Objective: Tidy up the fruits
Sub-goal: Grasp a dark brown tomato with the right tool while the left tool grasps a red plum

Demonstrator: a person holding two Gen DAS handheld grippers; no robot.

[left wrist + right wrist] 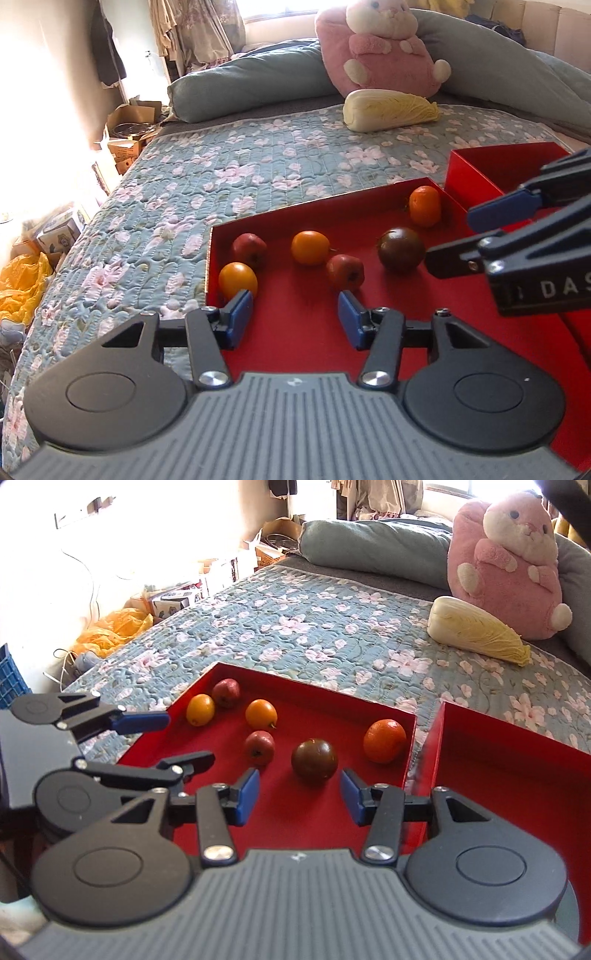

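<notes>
Sunlit bedroom, and a floral quilt (207, 192) covers the bed, with a pink plush (384, 48) and a cabbage (391, 110) up by the pillows. On the quilt sit two red trays: the big tray (303, 686) holds all six fruits, and the second tray (517, 760) beside it shows bare in the right wrist view, while the left wrist view catches only its corner. The left gripper (295, 317) hangs over the big tray's near left corner, jaws spread with nothing between them, its left pad just beside a yellow fruit (237, 281). The right gripper (299, 797) hovers in front of the dark tomato (314, 761), jaws apart and empty. Behind it, the orange (384, 740) sits in the tray's far right corner. Two red fruits (260, 747) and two more yellow ones lie toward the left. Only the right view picks up the orange bag (118, 627) and blue crate (11, 679) on the floor.
</notes>
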